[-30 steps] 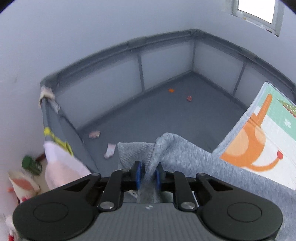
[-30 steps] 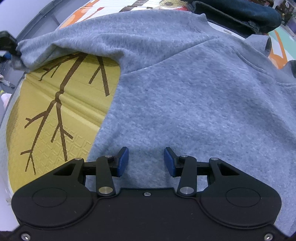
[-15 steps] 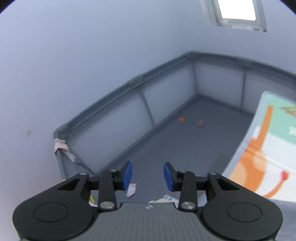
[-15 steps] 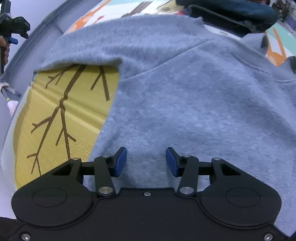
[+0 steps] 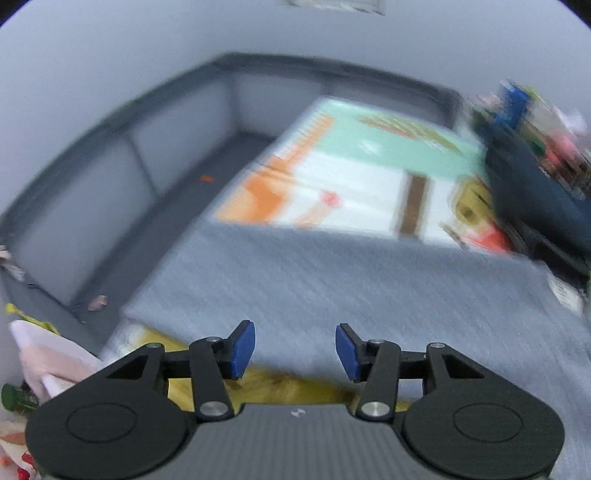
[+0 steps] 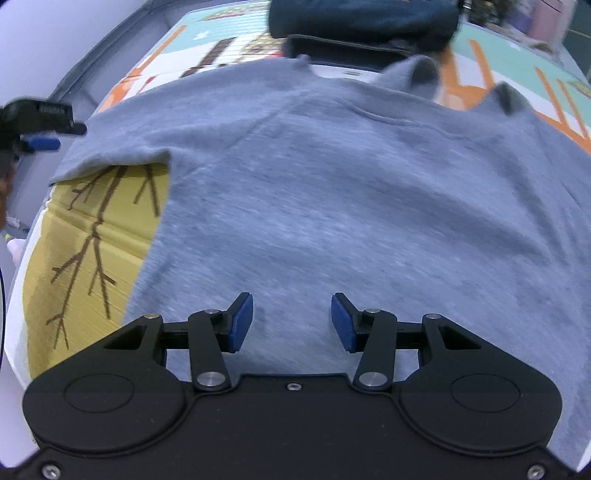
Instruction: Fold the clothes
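Note:
A grey sweatshirt (image 6: 351, 206) lies spread flat on a colourful play mat (image 6: 92, 236), one sleeve stretched out to the left. My right gripper (image 6: 291, 321) hovers open over the sweatshirt's lower body, with nothing pinched between its blue pads. In the blurred left wrist view the same grey sweatshirt (image 5: 332, 280) lies ahead. My left gripper (image 5: 295, 349) hangs above its near edge with its jaws opening and nothing between them. The left gripper (image 6: 40, 129) also shows at the left edge of the right wrist view, beside the sleeve end.
A grey playpen wall (image 5: 110, 177) runs along the left and back, with grey floor (image 5: 192, 206) beside the mat. A dark blue garment pile (image 6: 362, 18) lies beyond the sweatshirt's collar. Pink and white cloth (image 5: 44, 354) hangs over the playpen rail at near left.
My left gripper let go of the grey sleeve, opened and swung round over the sweatshirt. The sleeve now lies flat on the mat. My right gripper rose slightly and stayed open.

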Tool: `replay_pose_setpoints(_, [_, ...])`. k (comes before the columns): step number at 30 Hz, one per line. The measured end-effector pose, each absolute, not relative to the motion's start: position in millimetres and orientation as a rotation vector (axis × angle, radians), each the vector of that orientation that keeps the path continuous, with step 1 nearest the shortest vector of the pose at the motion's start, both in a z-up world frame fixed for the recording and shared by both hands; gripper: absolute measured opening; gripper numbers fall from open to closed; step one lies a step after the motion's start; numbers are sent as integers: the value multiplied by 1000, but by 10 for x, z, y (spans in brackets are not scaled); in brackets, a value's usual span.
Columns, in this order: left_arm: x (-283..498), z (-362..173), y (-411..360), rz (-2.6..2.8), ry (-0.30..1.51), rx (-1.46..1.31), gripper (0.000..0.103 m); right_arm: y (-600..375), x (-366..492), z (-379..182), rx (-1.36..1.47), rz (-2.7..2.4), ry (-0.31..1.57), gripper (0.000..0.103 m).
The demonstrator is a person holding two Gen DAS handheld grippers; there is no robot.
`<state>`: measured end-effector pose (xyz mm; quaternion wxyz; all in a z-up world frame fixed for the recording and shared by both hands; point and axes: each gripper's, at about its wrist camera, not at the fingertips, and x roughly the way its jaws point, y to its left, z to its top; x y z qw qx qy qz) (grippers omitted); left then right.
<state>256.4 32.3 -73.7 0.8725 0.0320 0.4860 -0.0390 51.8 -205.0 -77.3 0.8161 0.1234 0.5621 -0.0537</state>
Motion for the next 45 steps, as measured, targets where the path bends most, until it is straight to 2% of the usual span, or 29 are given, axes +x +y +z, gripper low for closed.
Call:
replay_pose_setpoints(10, [1585,-866,-302,-255,1078,174,57,-2435,-21,-702,297,-175,1186,45])
replay_pose_setpoints(13, [1348,-900,-475,-285,1096,196,67,-2528,-171,-702,309,-194,1184,45])
replay_pose_setpoints(16, [1143,-944,-574,-302,1125,188,69,-2629,-322,-708,331,-214,1182,45])
replay_pose_setpoints(24, [767,-1115,-506,-253,1155,193,72,-2963,-812,-752,405,-282,1182,45])
replay_pose_setpoints(26, [718,-1118,-453,-234,1146,200,80,-3069,-947,-778,431,-308,1185,45])
replay_pose_setpoints(35, [573,-1159,-134,-206,1161,203,88,-3400,-1401,-995,511,-433,1233,45])
replay_pose_setpoints(45, [356,-1152,31,-256,1126,325,87,-3411,-1487,-1038,453,-478,1240,45])
